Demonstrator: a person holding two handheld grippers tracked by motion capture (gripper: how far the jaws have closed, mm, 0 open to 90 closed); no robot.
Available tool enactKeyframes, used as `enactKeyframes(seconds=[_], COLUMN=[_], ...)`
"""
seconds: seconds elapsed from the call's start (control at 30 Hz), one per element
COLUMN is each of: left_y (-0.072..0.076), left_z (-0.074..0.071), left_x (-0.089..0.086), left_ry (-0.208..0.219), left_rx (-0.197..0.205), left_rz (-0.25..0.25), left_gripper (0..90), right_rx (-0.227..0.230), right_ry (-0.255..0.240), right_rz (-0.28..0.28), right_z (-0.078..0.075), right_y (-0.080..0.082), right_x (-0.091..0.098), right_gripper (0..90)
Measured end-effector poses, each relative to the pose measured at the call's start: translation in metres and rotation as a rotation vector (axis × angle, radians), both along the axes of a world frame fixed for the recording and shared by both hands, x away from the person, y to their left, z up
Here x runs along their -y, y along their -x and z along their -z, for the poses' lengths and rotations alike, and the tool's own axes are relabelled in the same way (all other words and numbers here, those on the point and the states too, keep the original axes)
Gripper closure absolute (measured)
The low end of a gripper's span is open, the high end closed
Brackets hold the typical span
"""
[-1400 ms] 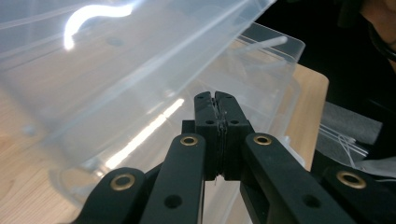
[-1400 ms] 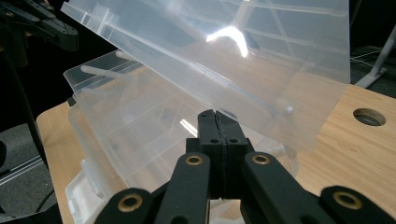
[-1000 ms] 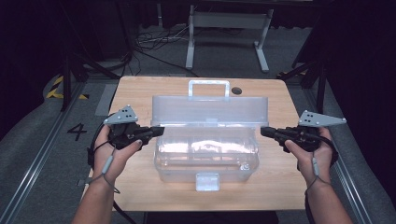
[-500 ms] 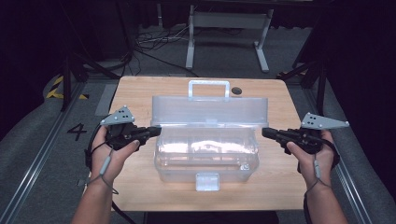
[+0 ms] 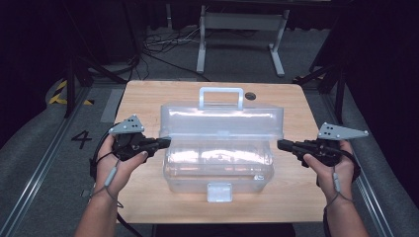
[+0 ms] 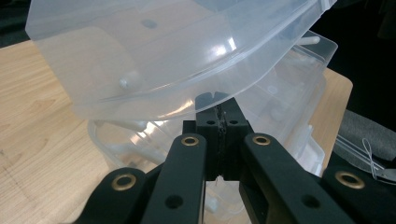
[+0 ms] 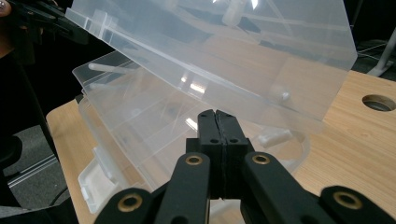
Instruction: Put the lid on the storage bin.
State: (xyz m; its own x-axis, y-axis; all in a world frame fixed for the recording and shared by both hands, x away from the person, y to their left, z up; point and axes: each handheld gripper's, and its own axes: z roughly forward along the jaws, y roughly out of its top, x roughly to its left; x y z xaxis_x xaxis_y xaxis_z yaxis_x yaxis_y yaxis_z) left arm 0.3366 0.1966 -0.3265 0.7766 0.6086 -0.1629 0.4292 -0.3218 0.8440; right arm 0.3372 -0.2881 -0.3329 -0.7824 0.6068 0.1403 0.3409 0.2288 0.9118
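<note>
Clear plastic box (image 5: 217, 163) at tabletop (image 5: 143, 98) centre, latch toward person, lid (image 5: 222, 121) half raised. Left claw (image 5: 165, 143) clenched, empty, tip under lid's end edge, apparently propping it. Right claw (image 5: 281, 144) clenched, empty, beside opposite end, likely bracing.

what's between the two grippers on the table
In the high view, the clear plastic toolbox sits between the left gripper and the right gripper, its lid raised partway. Each gripper points at one end of the box.

Box (image 5: 217, 168) mid-table (image 5: 148, 98), left tool (image 5: 167, 143) and right tool (image 5: 280, 144) flanking it
</note>
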Motion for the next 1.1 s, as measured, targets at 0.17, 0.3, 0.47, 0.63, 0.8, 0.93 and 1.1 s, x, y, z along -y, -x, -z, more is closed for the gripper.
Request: enactKeyframes(seconds=[0.17, 0.3, 0.47, 0.63, 0.8, 0.93, 1.1], left_y=[0.0016, 0.0026, 0.0042, 0.0053, 0.0066, 0.0067, 0.0071], left_z=[0.0009, 0.0016, 0.0026, 0.004, 0.0054, 0.0061, 0.0073], left_x=[0.0002, 0.0003, -0.0007, -0.0005, 0.0009, 0.0011, 0.0018], left_ry=[-0.014, -0.031, -0.048, -0.072, -0.107, -0.118, -0.13], left_rx=[-0.017, -0.026, -0.043, -0.058, -0.078, -0.089, -0.107], left_rz=[0.01, 0.019, 0.013, 0.023, 0.033, 0.04, 0.04], left_gripper=[89.1, 89.1, 88.8, 88.8, 88.2, 88.2, 88.2], right_rx=[-0.018, -0.032, -0.05, -0.063, -0.082, -0.095, -0.103], right_ry=[0.009, 0.023, 0.05, 0.076, 0.111, 0.124, 0.146], right_rz=[-0.006, -0.015, -0.025, -0.035, -0.047, -0.052, -0.055], right_z=[0.0015, 0.0023, 0.0031, 0.0037, 0.0053, 0.0057, 0.0062], right_y=[0.0005, 0.0005, 0.0001, 0.0006, 0.0015, 0.0021, 0.0031], right_x=[-0.0004, -0.001, -0.0032, -0.0046, -0.0065, -0.0067, -0.007], right_gripper=[90.0, 90.0, 90.0, 90.0, 90.0, 90.0, 90.0])
